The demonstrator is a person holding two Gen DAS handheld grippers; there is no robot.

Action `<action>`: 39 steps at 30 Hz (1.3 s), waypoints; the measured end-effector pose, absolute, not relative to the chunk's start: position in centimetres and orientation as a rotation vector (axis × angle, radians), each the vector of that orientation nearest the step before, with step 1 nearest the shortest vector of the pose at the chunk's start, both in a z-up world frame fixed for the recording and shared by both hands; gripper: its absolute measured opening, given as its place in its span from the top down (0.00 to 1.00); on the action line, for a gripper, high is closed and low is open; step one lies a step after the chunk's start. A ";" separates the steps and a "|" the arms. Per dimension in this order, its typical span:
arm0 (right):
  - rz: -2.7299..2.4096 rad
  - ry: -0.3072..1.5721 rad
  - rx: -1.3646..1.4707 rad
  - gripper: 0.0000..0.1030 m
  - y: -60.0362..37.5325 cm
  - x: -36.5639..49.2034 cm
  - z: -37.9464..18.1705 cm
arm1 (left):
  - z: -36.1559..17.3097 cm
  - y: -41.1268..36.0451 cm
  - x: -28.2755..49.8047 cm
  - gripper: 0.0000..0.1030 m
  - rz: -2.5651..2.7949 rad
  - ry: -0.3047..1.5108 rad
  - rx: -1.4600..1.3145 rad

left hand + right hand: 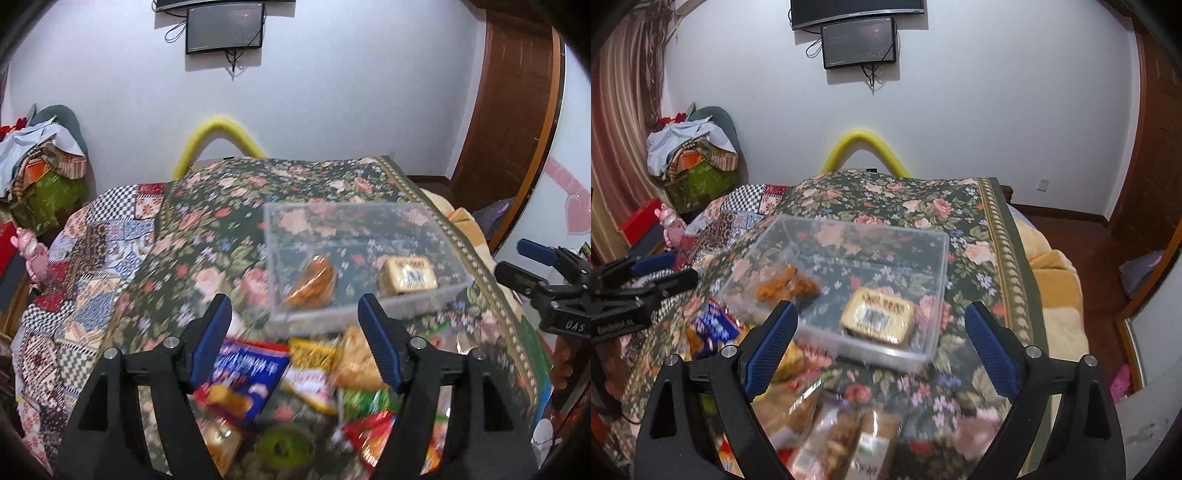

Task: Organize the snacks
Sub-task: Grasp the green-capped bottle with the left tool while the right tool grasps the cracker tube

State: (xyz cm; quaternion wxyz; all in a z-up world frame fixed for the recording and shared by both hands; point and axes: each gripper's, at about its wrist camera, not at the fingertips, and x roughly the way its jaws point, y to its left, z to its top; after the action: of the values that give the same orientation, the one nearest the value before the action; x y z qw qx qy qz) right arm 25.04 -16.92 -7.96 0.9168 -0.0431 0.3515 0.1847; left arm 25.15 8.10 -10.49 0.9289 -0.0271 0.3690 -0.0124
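Note:
A clear plastic box [458, 291] [938, 258] sits on the floral bedspread. It holds an orange snack pack [314, 282] [786, 286] and a gold snack pack [408, 277] [877, 319]. My left gripper [295, 314] is open and empty, above a pile of snack packs: a blue pack [243, 373], a yellow-red pack [312, 369] and a red pack [373, 432]. My right gripper [882, 321] is open and empty, over the box's near edge, with brown snack bags [846, 439] below it. Each gripper shows at the edge of the other's view.
The floral bedspread [905, 195] covers the bed, with a patchwork quilt [92, 258] on the left. A yellow foam bar [862, 149] stands at the bed's far end. Piled clothes [694, 155] are at the left, a wooden door [517, 92] at the right.

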 end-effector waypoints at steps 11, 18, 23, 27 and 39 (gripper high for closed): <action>0.352 0.815 -0.122 0.11 -18.5 20.8 -11.8 | -14.1 12.6 19.2 0.26 0.057 0.853 -0.111; 0.331 0.907 -0.115 0.11 -19.2 19.6 -15.1 | -17.5 11.6 17.3 0.26 0.015 0.922 -0.132; 0.325 0.981 -0.115 0.11 -19.2 20.5 -17.4 | -20.1 10.1 17.6 0.32 -0.023 0.976 -0.146; 0.336 1.010 -0.090 0.11 -19.1 21.2 -18.5 | -21.7 9.1 18.2 0.43 -0.053 1.014 -0.153; 0.328 1.016 -0.106 0.32 -19.6 21.3 -20.1 | -23.4 9.0 19.6 0.56 -0.014 0.994 -0.174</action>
State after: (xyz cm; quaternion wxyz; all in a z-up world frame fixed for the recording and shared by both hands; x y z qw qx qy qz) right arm 21.26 -19.61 -20.14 0.8595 -0.0505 0.4841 0.1561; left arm 19.57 8.98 -23.36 0.8753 -0.0832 0.4763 -0.0066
